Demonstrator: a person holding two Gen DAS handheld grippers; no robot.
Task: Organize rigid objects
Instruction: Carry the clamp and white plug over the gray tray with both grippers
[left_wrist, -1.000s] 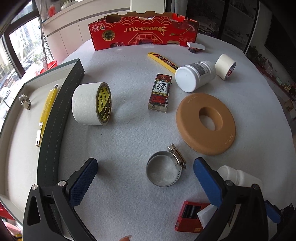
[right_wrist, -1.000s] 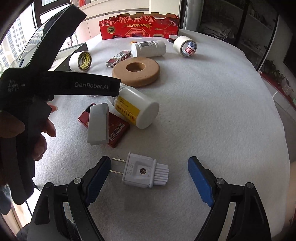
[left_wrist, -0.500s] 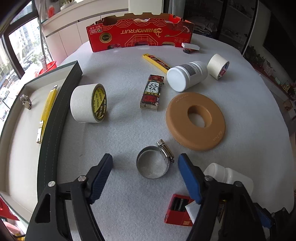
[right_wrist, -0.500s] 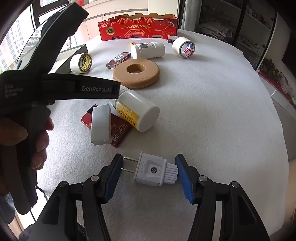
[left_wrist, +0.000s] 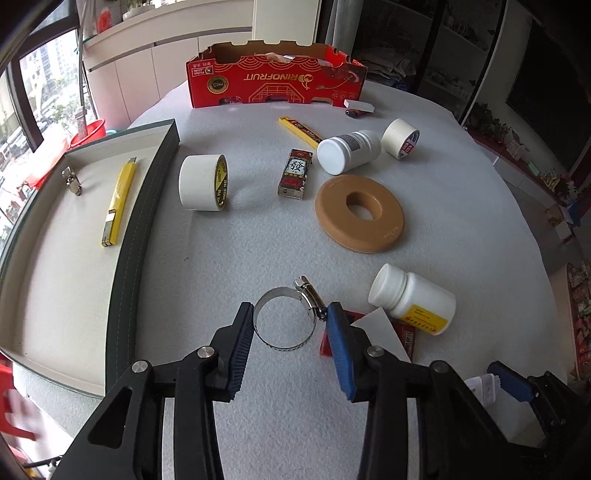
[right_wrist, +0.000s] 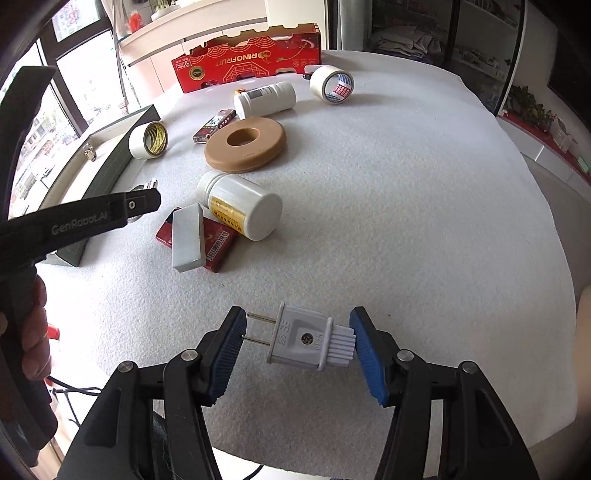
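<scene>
My left gripper (left_wrist: 290, 328) is shut on a metal hose clamp (left_wrist: 286, 319), its blue pads touching both sides, lifted a little off the white table. My right gripper (right_wrist: 299, 345) is shut on a white two-pin plug (right_wrist: 308, 341), held end to end above the table's front edge. A grey-walled tray (left_wrist: 147, 206) on the left holds a yellow utility knife (left_wrist: 120, 201) and a small metal latch (left_wrist: 72, 181). In the right wrist view the left gripper's body (right_wrist: 85, 221) crosses the left side.
On the table lie a tape roll (left_wrist: 205, 182), a tan ring disc (left_wrist: 360, 214), two white bottles (left_wrist: 349, 151) (left_wrist: 413, 299), a small tape roll (left_wrist: 400, 138), a red card pack (left_wrist: 295, 173), a yellow knife (left_wrist: 299, 131), a white block on a red box (right_wrist: 188, 236) and a red carton (left_wrist: 275, 79).
Both grippers have closed from wide open onto their objects. The left one now holds the hose clamp and the right one the plug, both raised slightly off the table.
</scene>
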